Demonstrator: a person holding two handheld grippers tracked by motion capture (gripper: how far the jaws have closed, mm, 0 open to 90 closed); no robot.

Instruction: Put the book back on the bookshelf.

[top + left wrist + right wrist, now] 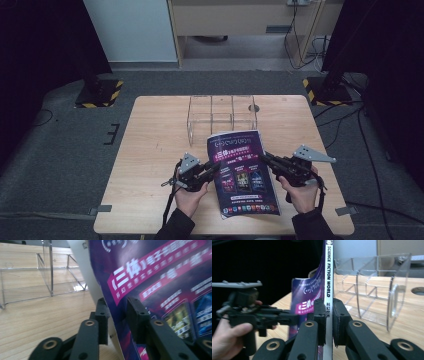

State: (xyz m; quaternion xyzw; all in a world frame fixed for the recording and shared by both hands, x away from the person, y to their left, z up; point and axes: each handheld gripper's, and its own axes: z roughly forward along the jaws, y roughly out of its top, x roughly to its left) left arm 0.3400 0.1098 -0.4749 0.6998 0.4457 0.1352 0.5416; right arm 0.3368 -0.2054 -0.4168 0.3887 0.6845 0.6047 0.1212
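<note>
Right gripper clamps the spine of one magazine, pads pressed on both sides of the white strip printed "SCIENCE FICTION WORLD". Left gripper straddles the magazine's opposite edge; its jaws stand partly apart, one pad on the purple cover side, the other behind the page, and a gap shows on the inner side, so no firm pinch there. In the high view the magazine sits between the two grippers at the near middle of the surface, cover facing up and toward the camera, far edge lifted toward the clear rack.

Counts: two grippers, one per hand. Two hands, dark sleeves, coming in from the near edge. One magazine, purple cover with a pink banner and small pictures. One clear acrylic rack, with three compartments side by side, standing just beyond the magazine at the far middle of the surface. Two grey three-cornered plates, one atop each gripper.

Surface: pale wood grain, rectangular, one round cable hole near the rack's right end. Tape tabs at both near corners.

Room: grey carpet floor, black drapes on both sides, two stand bases with yellow-black hazard stripes beyond the far corners, cables trailing at right, light wooden furniture and a pale panel at the back.
</note>
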